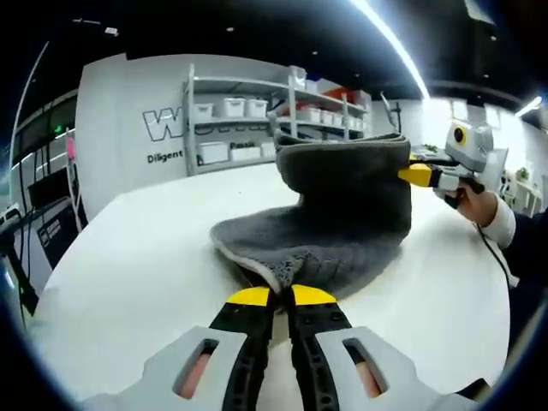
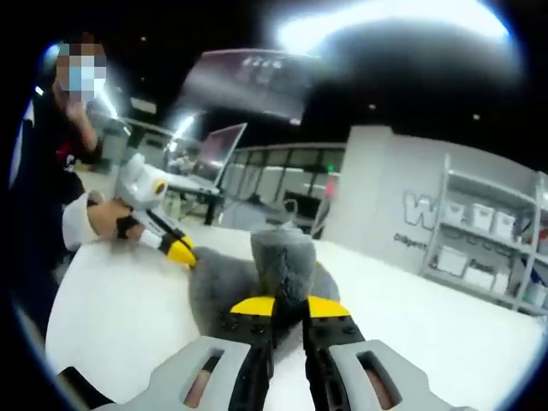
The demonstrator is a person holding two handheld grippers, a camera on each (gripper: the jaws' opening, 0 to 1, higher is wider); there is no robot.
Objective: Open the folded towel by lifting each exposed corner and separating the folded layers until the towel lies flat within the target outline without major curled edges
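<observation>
The grey towel (image 1: 330, 218) lies half-opened on the white table (image 1: 145, 257): the left gripper (image 1: 282, 295) pinches its near edge while the right gripper (image 1: 417, 175) holds the far corner raised. The unfolding is judged midway; next, that raised layer needs drawing outward and laying flat. Shelves (image 1: 248, 120) stand well behind, nothing blocking.

Both views face each other, low and close, across the shared towel (image 1: 330, 214).
</observation>
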